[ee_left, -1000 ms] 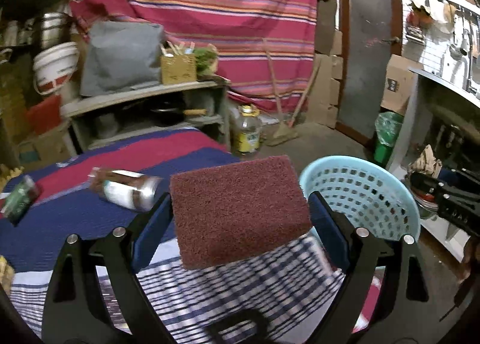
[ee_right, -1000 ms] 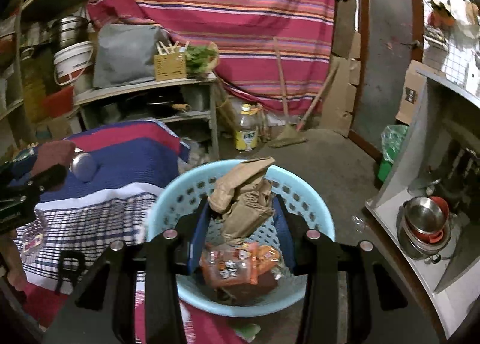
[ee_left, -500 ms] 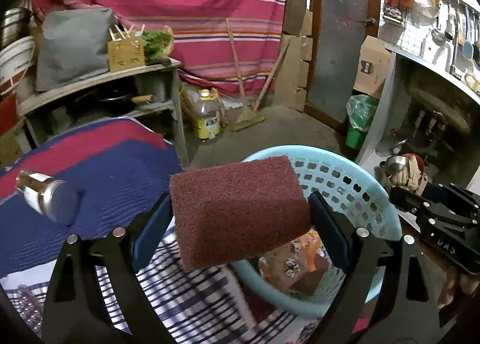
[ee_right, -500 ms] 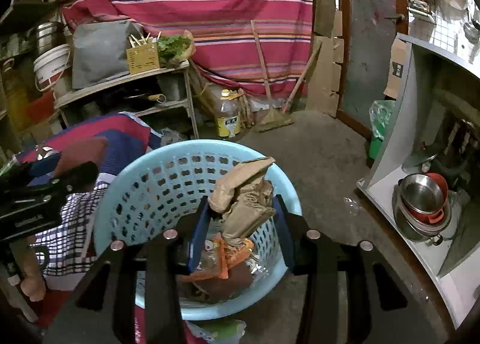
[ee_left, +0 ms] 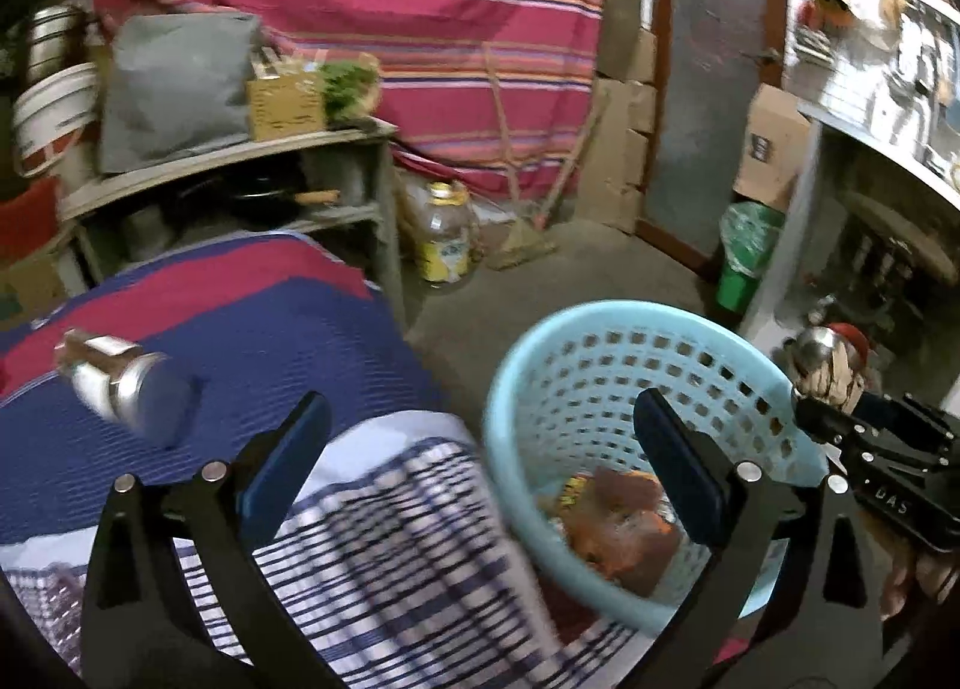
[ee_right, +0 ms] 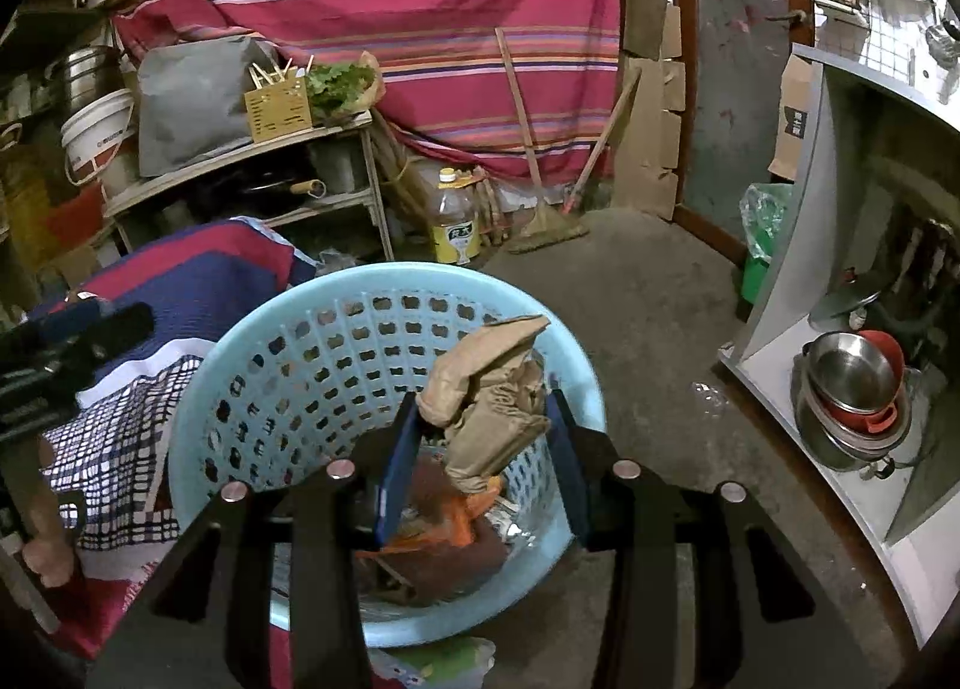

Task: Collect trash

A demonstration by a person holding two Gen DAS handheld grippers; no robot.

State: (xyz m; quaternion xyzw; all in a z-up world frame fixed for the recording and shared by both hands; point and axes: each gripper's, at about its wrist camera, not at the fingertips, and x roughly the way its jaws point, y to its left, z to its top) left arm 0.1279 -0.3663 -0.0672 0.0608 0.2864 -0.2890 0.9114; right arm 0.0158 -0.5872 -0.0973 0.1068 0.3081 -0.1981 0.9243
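Note:
A light blue plastic basket (ee_left: 606,353) (ee_right: 360,323) stands on the floor beside the table and holds orange wrappers (ee_left: 624,527) and a maroon scouring pad (ee_right: 444,557). My left gripper (ee_left: 480,455) is open and empty, at the basket's left rim. My right gripper (ee_right: 483,425) is shut on a crumpled brown paper bag (ee_right: 486,395) and holds it over the basket. A metal can (ee_left: 123,389) lies on the table's blue and red cloth (ee_left: 258,317).
A shelf (ee_right: 240,155) with a grey bag, a wooden box and greens stands at the back left. An oil bottle (ee_right: 456,227) and brooms stand by the striped curtain. A green bin (ee_left: 744,263) and a white cabinet with metal bowls (ee_right: 852,389) are on the right.
My left gripper has opened and the maroon scouring pad has left it; it now lies in the basket. The right gripper still holds the paper bag over the basket.

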